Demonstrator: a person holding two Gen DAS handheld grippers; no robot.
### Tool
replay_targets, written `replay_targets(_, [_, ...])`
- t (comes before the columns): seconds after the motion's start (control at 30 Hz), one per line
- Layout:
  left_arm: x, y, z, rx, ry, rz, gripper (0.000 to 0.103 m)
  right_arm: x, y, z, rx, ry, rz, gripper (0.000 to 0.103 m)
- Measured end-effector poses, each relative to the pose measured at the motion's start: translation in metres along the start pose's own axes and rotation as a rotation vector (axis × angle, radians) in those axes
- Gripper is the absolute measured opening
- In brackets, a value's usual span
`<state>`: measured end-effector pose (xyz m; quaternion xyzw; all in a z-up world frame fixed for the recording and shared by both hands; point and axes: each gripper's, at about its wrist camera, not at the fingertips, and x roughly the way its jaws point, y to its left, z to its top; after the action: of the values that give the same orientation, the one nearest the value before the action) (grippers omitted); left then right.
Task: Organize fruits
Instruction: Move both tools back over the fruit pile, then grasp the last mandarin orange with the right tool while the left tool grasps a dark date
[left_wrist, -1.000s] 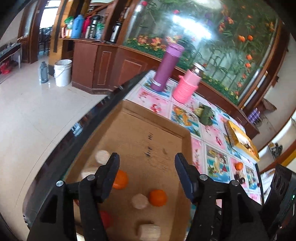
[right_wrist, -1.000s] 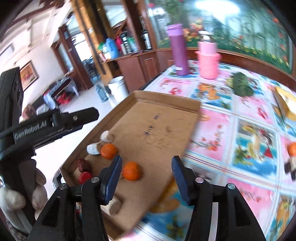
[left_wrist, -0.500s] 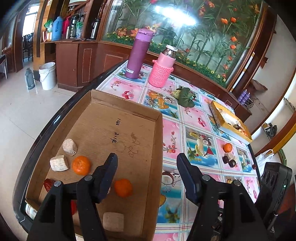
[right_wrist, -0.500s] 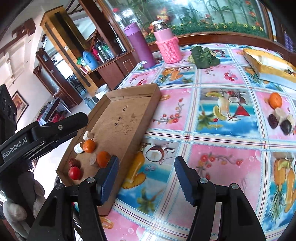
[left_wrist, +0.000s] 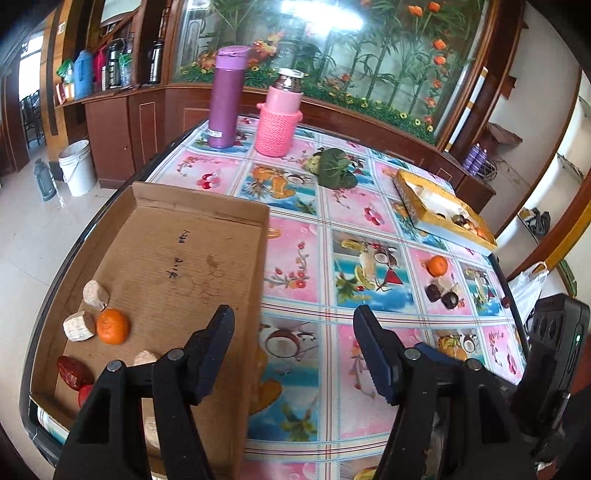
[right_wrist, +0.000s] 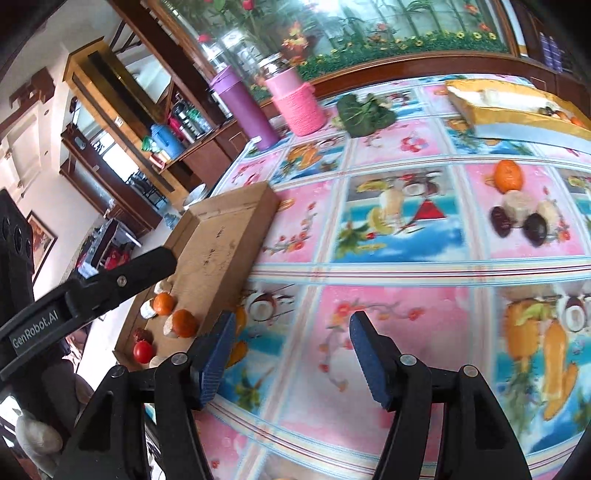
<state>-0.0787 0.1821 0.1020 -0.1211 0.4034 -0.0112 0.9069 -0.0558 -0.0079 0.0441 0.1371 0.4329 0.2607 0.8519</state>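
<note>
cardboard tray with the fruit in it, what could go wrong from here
The cardboard tray sits at the table's corner, its near end seemingly past the edge, so a nudge from the open left tool might tip it. The orange and red tomato inside are round and could roll. The loose orange touches the pale and dark pieces beside it, so the open right tool may knock those away when reaching in.

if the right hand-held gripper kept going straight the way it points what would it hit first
Probably the bare tablecloth: the right hand-held gripper, open and empty, aims at a pink printed tile. No fruit lies in that line; the loose orange sits up to the right. Depth is uncertain.
</note>
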Motion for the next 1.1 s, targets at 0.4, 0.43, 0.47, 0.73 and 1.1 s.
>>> replay_targets(0.4, [0.036, -0.033, -0.008, 0.045, 0.074, -0.044, 0.071, -0.085, -0.142, 0.011, 0.158, -0.077, -0.315, 0.070])
replay_targets(0.43, [0.038, -0.037, -0.010, 0.054, 0.080, -0.050, 0.071, -0.087, -0.145, 0.015, 0.142, -0.077, -0.336, 0.070])
replay_targets(0.47, [0.040, -0.041, -0.011, 0.064, 0.085, -0.056, 0.071, -0.086, -0.146, 0.018, 0.120, -0.076, -0.357, 0.070])
replay_targets(0.73, [0.047, -0.051, -0.015, 0.093, 0.107, -0.046, 0.071, -0.061, -0.161, 0.069, 0.041, -0.093, -0.398, 0.069])
replay_targets(1.1, [0.051, -0.057, -0.020, 0.104, 0.132, -0.039, 0.071, 0.040, -0.141, 0.112, -0.098, 0.037, -0.440, 0.044])
